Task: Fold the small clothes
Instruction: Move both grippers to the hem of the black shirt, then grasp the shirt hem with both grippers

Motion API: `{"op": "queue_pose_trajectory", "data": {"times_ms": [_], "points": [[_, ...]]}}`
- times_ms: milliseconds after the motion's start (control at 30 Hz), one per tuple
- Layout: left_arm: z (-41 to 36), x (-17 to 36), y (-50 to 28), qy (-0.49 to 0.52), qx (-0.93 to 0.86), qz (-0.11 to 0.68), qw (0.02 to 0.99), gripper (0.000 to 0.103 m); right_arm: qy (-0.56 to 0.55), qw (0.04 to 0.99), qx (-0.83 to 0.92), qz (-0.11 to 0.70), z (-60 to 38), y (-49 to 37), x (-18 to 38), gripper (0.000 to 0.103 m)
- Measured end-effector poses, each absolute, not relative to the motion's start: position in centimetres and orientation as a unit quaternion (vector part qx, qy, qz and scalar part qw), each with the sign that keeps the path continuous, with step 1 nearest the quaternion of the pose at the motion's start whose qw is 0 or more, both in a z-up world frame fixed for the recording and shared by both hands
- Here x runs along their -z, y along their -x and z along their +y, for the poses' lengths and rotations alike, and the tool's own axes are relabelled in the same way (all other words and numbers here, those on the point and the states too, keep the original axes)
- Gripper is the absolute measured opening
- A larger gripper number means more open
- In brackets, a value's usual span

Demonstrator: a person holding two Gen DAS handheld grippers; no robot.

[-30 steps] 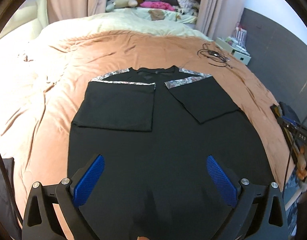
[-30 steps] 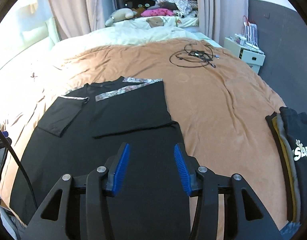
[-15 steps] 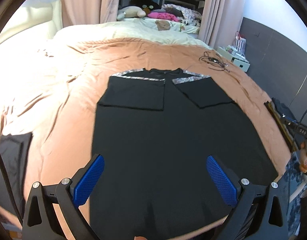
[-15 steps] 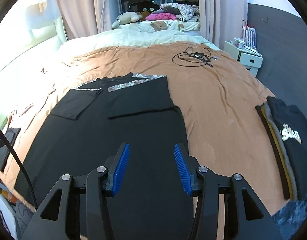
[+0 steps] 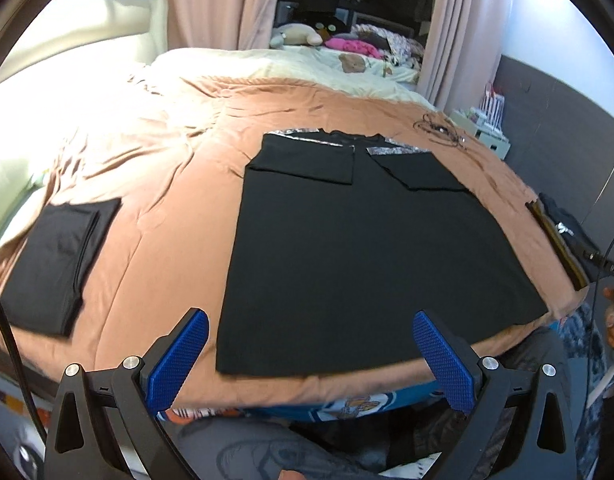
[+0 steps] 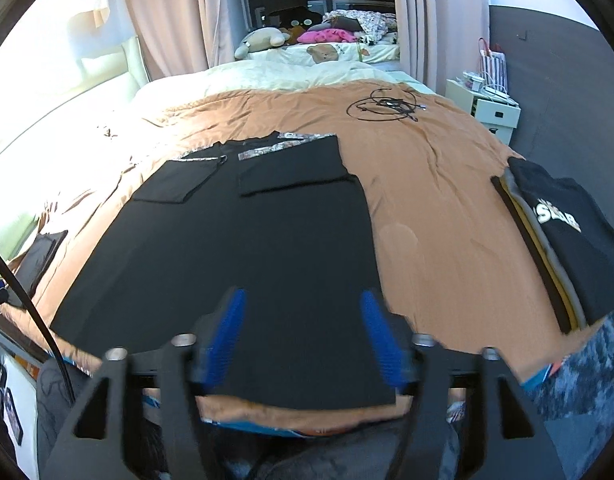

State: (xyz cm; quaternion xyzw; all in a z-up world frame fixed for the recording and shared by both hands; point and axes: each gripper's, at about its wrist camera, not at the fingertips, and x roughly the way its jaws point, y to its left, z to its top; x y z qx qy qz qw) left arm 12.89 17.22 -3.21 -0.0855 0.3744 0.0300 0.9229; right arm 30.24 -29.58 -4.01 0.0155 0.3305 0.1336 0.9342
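Note:
A black T-shirt (image 5: pixel 359 248) lies flat on the brown bed cover (image 5: pixel 155 184), both sleeves folded in over the chest, patterned strips at the shoulders. It also shows in the right wrist view (image 6: pixel 243 248). My left gripper (image 5: pixel 307 354) is open wide and empty, held above the shirt's near hem at the bed's front edge. My right gripper (image 6: pixel 303 340) is open and empty, above the hem on the shirt's right half; its fingers are blurred.
A folded black garment (image 5: pixel 55 256) lies left of the shirt. A stack of folded clothes (image 6: pixel 555 236) with a printed black top sits at the right edge. A coiled cable (image 6: pixel 383 106) lies at the far right. A white nightstand (image 6: pixel 491 110) stands beyond the bed.
Both grippers have pulled back toward the bed's near edge, so the whole shirt and its hem now show. The right gripper has opened wider. The shirt has not moved.

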Motion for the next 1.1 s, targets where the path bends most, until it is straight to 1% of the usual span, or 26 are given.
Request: {"op": "queue_pose_trajectory", "data": {"times_ms": [67,133,267,400,567,667,733,800,833,900,967,1000,1067,1100], "points": [[17.5,3.2,-11.4,0.092,-0.037,0.366,0.926,0.103,-0.019,0.937,-0.131,0.323,-30.2,-29.2,4.1,0.071],[17.6,3.3,-10.3,0.097,-0.038,0.358,0.928,0.103,-0.026,0.937,-0.132,0.323,-30.8,-28.2,4.5,0.082],[17.4,3.6,-8.2,0.101,-0.039,0.350,0.930,0.103,-0.034,0.936,-0.140,0.320,-31.7,-26.1,5.2,0.089],[17.7,4.3,-6.5,0.109,-0.044,0.349,0.930,0.103,-0.056,0.934,-0.152,0.317,-32.8,-24.0,6.1,0.103],[18.7,5.5,-4.4,0.131,-0.056,0.338,0.930,0.102,-0.075,0.928,-0.152,0.332,-34.3,-23.0,7.7,0.103],[19.4,6.4,-3.9,0.142,-0.057,0.339,0.928,0.100,-0.088,0.924,-0.152,0.339,-34.9,-23.2,8.3,0.103],[20.0,7.2,-4.1,0.151,-0.058,0.346,0.924,0.097,-0.108,0.922,-0.156,0.338,-35.3,-23.3,8.8,0.103],[20.5,8.1,-4.5,0.166,-0.061,0.352,0.919,0.087,-0.135,0.918,-0.158,0.337,-36.4,-23.6,9.6,0.103],[20.8,8.4,-4.7,0.172,-0.063,0.354,0.917,0.086,-0.145,0.917,-0.159,0.337,-36.6,-23.8,10.0,0.103],[21.4,9.3,-5.2,0.184,-0.065,0.358,0.913,0.078,-0.169,0.910,-0.165,0.340,-37.6,-24.4,11.0,0.103],[22.0,10.2,-6.0,0.198,-0.068,0.363,0.908,0.075,-0.195,0.903,-0.170,0.343,-38.5,-25.0,12.0,0.103],[22.3,10.8,-6.5,0.206,-0.072,0.367,0.905,0.072,-0.211,0.899,-0.171,0.345,-39.1,-25.5,12.6,0.101],[22.8,11.6,-7.3,0.219,-0.069,0.372,0.900,0.069,-0.233,0.890,-0.171,0.352,-39.8,-26.0,13.8,0.093],[23.1,12.1,-7.7,0.225,-0.067,0.374,0.897,0.067,-0.248,0.881,-0.175,0.363,-40.1,-26.6,14.4,0.083]]}}
